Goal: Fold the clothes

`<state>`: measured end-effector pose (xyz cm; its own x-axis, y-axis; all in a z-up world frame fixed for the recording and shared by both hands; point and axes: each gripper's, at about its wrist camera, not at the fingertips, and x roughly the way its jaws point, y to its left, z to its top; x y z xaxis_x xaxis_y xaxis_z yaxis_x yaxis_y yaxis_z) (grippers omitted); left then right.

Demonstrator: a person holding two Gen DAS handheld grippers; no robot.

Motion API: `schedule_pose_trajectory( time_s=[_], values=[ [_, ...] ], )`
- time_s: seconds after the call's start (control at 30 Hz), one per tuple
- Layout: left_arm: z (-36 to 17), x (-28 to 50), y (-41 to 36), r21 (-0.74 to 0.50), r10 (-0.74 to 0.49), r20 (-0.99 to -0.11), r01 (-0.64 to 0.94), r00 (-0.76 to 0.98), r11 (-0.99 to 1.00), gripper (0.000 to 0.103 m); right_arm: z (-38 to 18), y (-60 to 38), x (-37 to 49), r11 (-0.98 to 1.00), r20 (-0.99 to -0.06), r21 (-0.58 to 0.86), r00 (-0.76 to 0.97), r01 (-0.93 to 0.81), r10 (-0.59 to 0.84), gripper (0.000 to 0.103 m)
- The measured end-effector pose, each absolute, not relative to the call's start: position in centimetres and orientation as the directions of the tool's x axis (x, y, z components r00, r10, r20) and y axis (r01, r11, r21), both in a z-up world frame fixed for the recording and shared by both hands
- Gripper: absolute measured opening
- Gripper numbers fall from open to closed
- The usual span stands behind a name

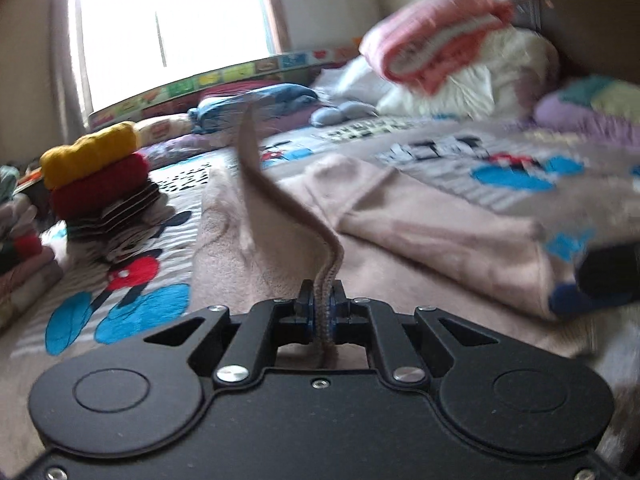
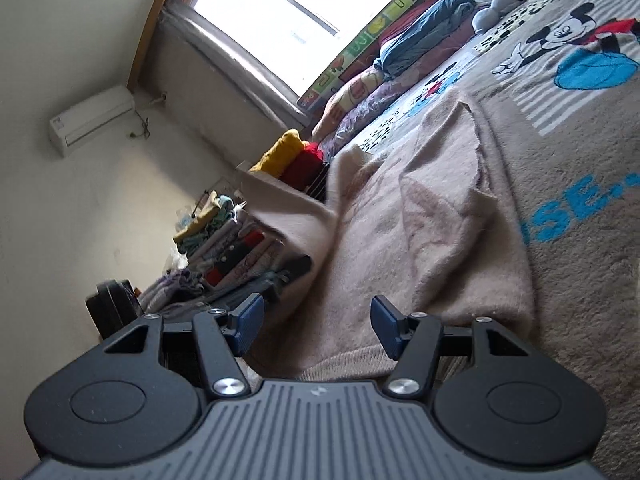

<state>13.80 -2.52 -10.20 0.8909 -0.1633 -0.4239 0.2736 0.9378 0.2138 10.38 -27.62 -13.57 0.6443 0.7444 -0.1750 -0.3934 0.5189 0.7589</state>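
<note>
Sweater [image 1: 280, 216] lies spread on the blanket [image 1: 460, 160] near the front of the bed, pale pink and soft, with one edge lifted off it. The left gripper [image 1: 320, 300] is clamped on that edge: the knit band runs between its blue pads and rises in a thin ridge away toward the far side. The right gripper [image 2: 316, 324] hangs low over the near part of the sweater [image 2: 400, 232], jaws apart and nothing between them. A stack [image 1: 96, 176] of folded clothes, yellow on red, stands far left on the bed.

The step in hand looks like carrying the held edge over to lay one part on the body. To do it well, the pull should stay even so that the fabric goes flat rather than bunching where it meets the bed. The right gripper would help most by pressing or pinning the near part, so that the whole sweater does not slide with the pull. The left view is blurred, so which part of the sweater is pinched, sleeve or side hem, cannot be told for sure. Letting go is best left until the edge lies square over the body.
</note>
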Motion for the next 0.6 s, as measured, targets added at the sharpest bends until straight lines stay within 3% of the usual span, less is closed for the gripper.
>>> schedule_pose_trajectory(
  time_s=[0.23,0.4,0.6],
  values=[
    [-11.7,14.6,-3.3,0.190,-0.193,-0.479,0.315,0.857,0.930,0.005,-14.4,-28.3,10.9,0.496,-0.161,0.794,0.664,-0.351,0.730,0.060],
    [-10.1,13.7,-1.2,0.020,-0.317,-0.471,0.369,0.823,0.929,0.040,-14.7,-28.1,11.2,0.502,-0.174,0.792,0.661,-0.346,0.730,0.060],
    [-7.0,9.4,3.5,-0.068,-0.386,-0.371,0.389,0.845,0.919,0.046,-14.6,-27.1,11.7,0.523,-0.207,0.781,0.648,-0.342,0.733,0.060]
  ],
)
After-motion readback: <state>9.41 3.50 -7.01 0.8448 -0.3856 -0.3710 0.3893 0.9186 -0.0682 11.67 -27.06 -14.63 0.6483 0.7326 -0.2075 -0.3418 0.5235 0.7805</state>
